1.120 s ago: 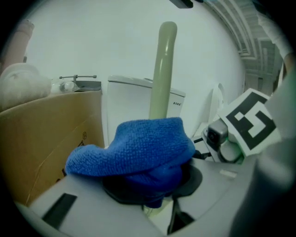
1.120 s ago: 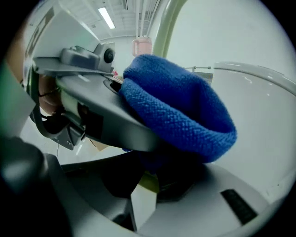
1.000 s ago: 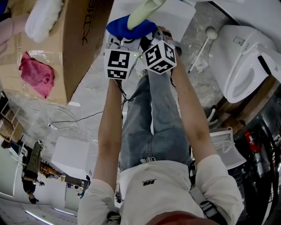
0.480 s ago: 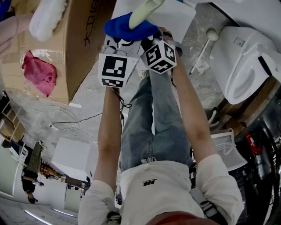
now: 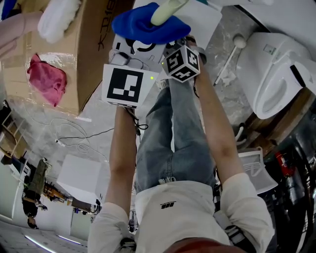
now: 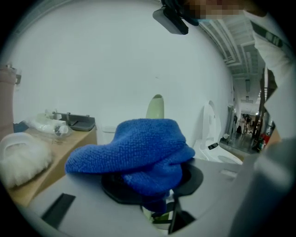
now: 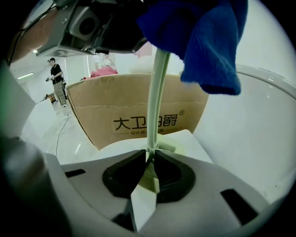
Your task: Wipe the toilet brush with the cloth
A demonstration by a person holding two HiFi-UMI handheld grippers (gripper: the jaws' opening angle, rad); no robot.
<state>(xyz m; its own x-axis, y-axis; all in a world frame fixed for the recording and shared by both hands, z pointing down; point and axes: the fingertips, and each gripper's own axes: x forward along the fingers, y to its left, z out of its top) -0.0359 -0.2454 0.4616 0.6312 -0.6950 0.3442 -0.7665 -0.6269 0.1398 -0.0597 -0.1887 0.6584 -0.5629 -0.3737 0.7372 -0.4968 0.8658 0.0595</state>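
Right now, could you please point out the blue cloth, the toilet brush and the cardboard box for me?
Blue cloth (image 5: 140, 27): head view, middle of the bunched fabric.
Toilet brush (image 7: 157, 92): right gripper view, pale green handle below the cloth.
Cardboard box (image 5: 91, 59): head view, its brown side wall.

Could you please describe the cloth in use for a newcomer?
Start between the cardboard box and the toilet, at the left gripper. Its jaws hold the cloth round the pale green brush handle. It is bright blue; the other cloth, in the box, is pink.

left hand-held gripper (image 5: 138, 45) raised, looming larger, blue cloth (image 5: 145, 24) slid farther along toilet brush handle (image 5: 165, 11)
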